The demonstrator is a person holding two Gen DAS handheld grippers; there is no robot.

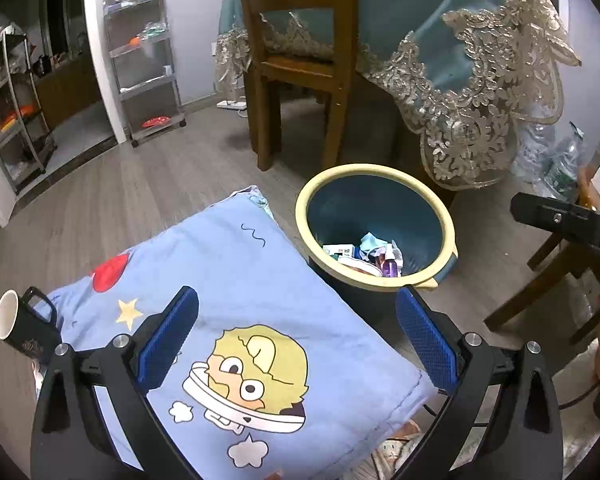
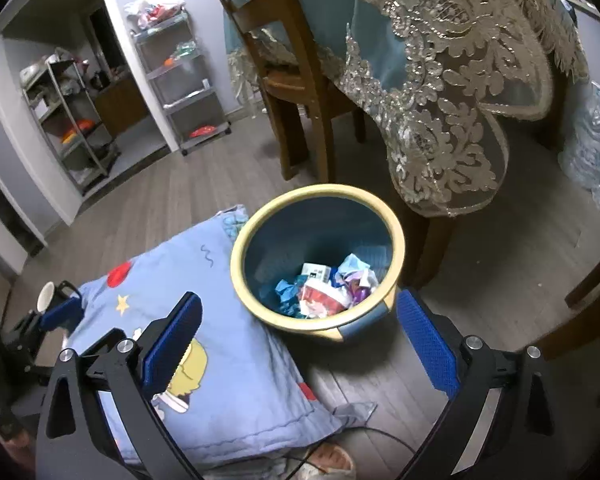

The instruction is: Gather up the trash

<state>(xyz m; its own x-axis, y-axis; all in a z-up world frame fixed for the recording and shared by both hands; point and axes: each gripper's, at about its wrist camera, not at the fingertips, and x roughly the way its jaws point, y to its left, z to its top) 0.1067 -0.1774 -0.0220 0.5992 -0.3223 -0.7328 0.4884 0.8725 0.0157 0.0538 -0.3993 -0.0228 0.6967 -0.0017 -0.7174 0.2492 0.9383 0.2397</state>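
A blue trash bin with a pale yellow rim (image 1: 380, 169) stands on the wood floor and holds crumpled paper, a small box and wrappers (image 1: 364, 254). My left gripper (image 1: 296, 296) is open above a light blue cartoon-print cushion (image 1: 228, 280), with nothing between its blue pads. In the right wrist view the same bin (image 2: 320, 190) sits just ahead, with the trash (image 2: 328, 288) at its bottom. My right gripper (image 2: 298, 298) is open and empty, straddling the bin's near rim and the cushion (image 2: 228, 360).
A black mug (image 1: 16, 320) lies at the cushion's left edge. Behind the bin are a wooden chair (image 1: 300, 68) and a table under a teal lace cloth (image 1: 480, 80). Metal shelf racks (image 1: 144, 60) stand at the back left, bagged plastic bottles (image 1: 552, 156) at the right.
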